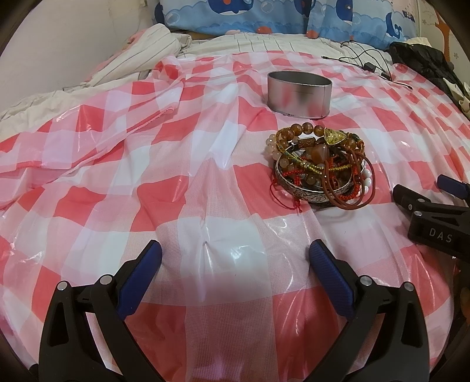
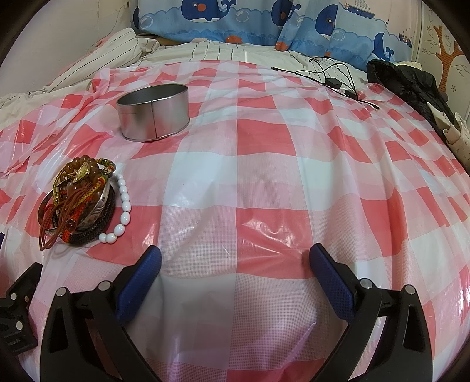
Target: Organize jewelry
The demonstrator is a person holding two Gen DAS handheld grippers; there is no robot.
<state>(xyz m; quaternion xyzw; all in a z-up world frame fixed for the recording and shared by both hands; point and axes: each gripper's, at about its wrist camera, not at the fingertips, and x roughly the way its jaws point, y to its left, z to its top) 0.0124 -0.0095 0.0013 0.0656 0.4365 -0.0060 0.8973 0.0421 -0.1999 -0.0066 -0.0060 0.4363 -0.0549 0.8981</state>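
A tangled pile of jewelry (image 1: 320, 164) (image 2: 79, 202), with brown bead bracelets, red cords, a silver bangle and a white bead bracelet (image 2: 123, 205), lies on the red-and-white checked plastic sheet (image 1: 205, 188). Behind it stands an oval silver tin (image 1: 299, 94) (image 2: 154, 113), open on top. My left gripper (image 1: 235, 258) is open, low over the sheet, in front and left of the pile. My right gripper (image 2: 235, 260) is open too, to the right of the pile, with nothing between its fingers. Its body (image 1: 434, 217) shows at the right edge of the left wrist view.
The sheet covers a bed. Blue whale-print pillows (image 2: 264, 23) lie at the head. A striped blanket (image 1: 141, 55) is bunched at back left. A black cable with a small box (image 2: 332, 79) and a dark garment (image 2: 411, 82) lie at back right.
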